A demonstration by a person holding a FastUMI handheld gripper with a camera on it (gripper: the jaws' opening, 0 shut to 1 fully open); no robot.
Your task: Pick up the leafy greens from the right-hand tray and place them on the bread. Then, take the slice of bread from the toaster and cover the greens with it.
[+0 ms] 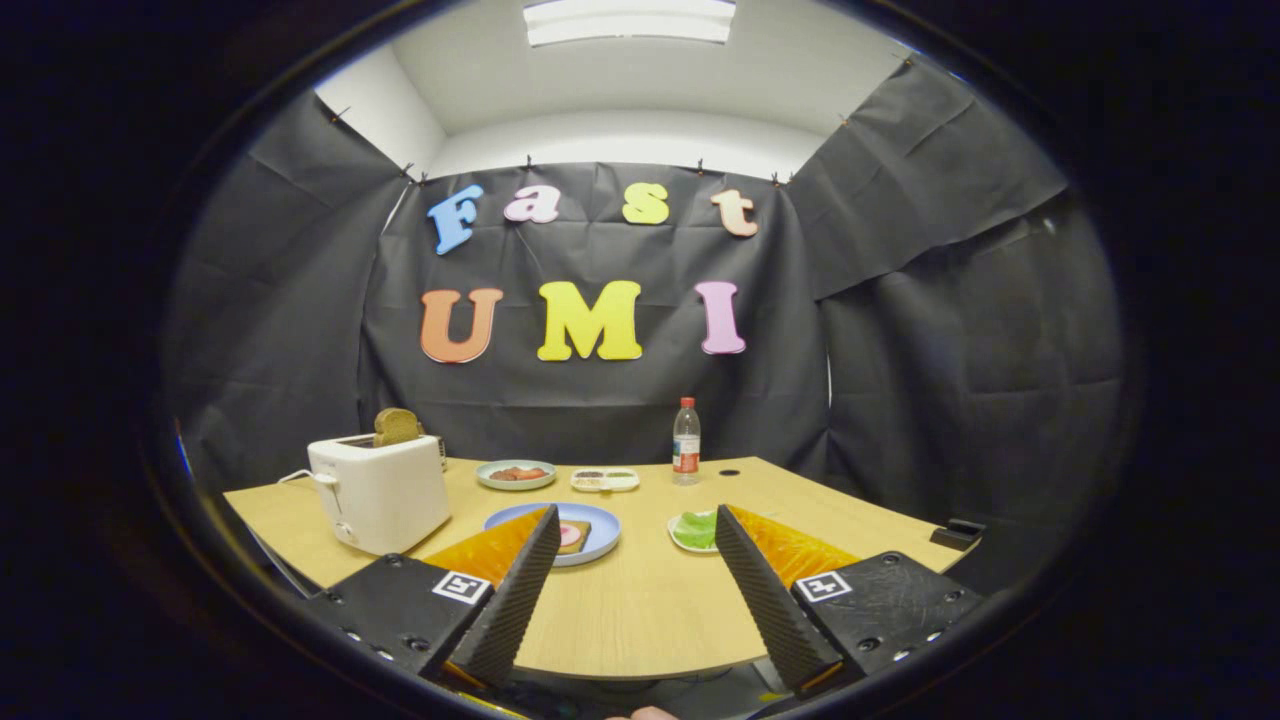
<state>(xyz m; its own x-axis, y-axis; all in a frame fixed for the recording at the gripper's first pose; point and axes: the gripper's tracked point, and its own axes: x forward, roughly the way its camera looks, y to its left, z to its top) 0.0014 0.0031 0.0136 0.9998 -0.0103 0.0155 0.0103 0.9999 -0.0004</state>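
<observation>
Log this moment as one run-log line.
gripper: open, above table | greens: on right tray | plate bread: uncovered | toaster: slice in slot | stage: before pickup

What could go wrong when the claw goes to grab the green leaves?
1. The leafy greens lie flat in a small tray that the open claw hasn't reached; pinching them might tip or drag the tray.
2. The bread on the blue plate is a small target, so the greens could slide off.
3. The toast sticks up from the toaster; pulling it crooked may nudge the toaster.
</observation>
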